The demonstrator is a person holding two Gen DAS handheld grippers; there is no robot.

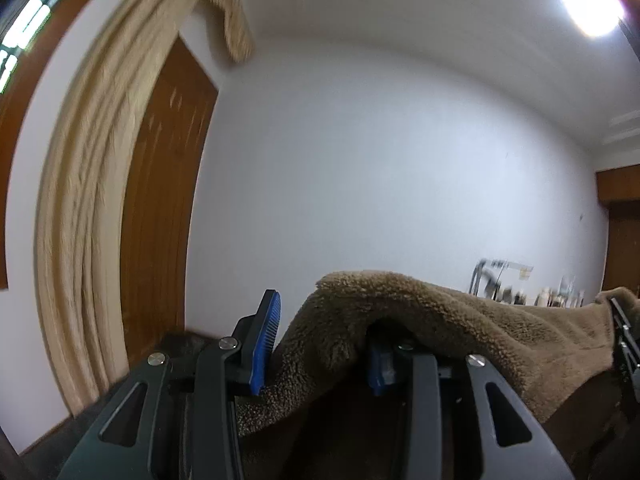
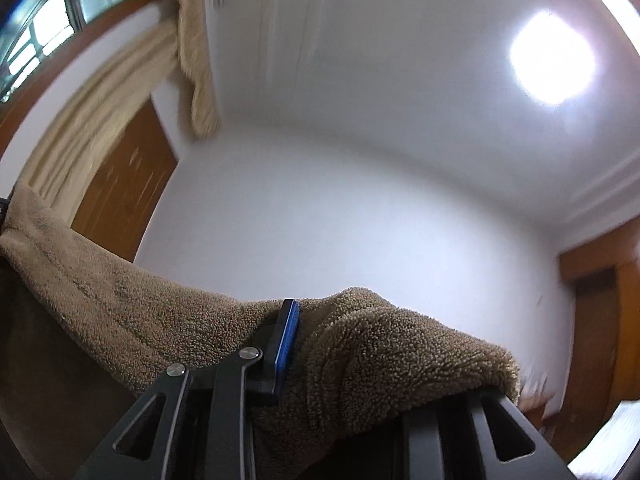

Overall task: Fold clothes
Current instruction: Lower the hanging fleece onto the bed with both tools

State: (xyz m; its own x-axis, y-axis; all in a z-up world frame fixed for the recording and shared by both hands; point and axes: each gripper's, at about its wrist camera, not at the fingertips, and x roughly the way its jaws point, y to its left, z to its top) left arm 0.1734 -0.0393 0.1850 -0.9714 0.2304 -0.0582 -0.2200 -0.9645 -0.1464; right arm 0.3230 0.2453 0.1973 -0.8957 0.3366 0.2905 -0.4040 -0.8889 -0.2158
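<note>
**Support: garment carried off any surface**

No worktop, bed or floor can be made out; both wrist views tilt up at wall and ceiling. The brown fleece garment [image 1: 440, 320] hangs between the left hand-held gripper [image 1: 324, 344] and the right hand-held gripper [image 2: 372, 344]. It is draped over each one's fingers, against the blue pads. The clamp cannot be judged, as fleece covers the gap.

A: Layout, L cam?
B: Garment [image 1: 460, 320] draped over left gripper [image 1: 320, 344], runs right to right gripper [image 1: 624, 344]. Curtain [image 1: 80, 200] far left, door [image 1: 164, 208] beside it, wall [image 1: 380, 168] behind.
A: R cam?
B: Garment over right gripper, trailing left.
</note>
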